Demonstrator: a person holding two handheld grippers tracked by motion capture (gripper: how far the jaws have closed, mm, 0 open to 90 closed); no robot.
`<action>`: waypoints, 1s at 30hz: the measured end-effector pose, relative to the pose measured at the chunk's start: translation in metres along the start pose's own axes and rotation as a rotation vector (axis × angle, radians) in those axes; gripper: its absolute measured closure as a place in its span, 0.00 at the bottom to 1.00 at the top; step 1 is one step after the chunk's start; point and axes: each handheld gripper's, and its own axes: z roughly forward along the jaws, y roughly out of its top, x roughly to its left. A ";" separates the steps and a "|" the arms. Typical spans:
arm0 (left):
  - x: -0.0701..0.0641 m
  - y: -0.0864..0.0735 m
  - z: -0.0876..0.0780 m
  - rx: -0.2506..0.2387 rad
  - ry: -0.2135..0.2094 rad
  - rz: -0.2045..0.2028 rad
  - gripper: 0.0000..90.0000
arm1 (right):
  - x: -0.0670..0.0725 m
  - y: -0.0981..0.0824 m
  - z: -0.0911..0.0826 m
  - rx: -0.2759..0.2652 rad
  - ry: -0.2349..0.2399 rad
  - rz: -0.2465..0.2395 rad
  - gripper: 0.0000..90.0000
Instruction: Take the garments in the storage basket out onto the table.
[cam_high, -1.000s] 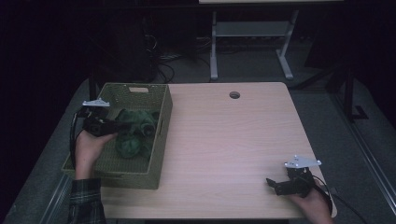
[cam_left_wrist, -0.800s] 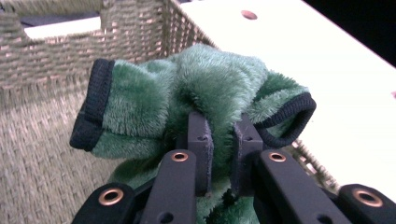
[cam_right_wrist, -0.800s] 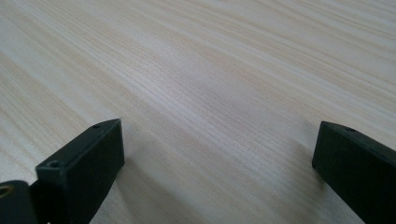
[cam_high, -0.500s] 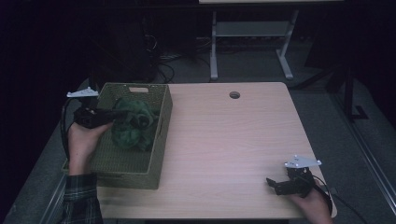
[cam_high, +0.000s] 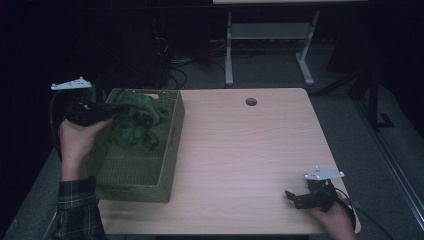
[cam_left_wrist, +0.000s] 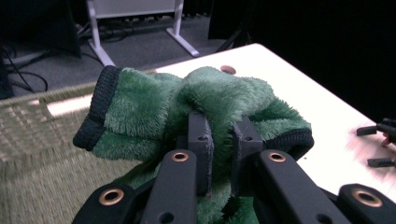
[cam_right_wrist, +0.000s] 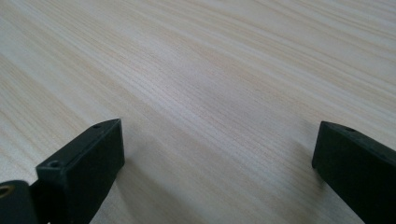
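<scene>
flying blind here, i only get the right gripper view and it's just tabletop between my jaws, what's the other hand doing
Observer: The left claw is shut on a fuzzy green cloth, gripping a fold of it.
Operator: is the cloth on the table
Observer: No, it hangs above a woven green basket at the table's left end.
Operator: anything near my right claw
Observer: Nothing; the right claw sits open, low over bare wooden table at the near right corner.
</scene>
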 end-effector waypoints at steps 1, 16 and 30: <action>-0.001 0.003 -0.002 -0.007 -0.003 0.003 0.90 | 0.000 0.000 0.000 0.000 0.000 0.000 0.02; -0.023 0.025 -0.002 -0.058 -0.072 0.044 0.90 | 0.000 0.000 0.000 0.000 0.000 0.000 0.02; -0.059 0.039 0.033 -0.049 -0.133 0.091 0.90 | 0.000 0.000 0.000 0.000 0.000 0.000 0.02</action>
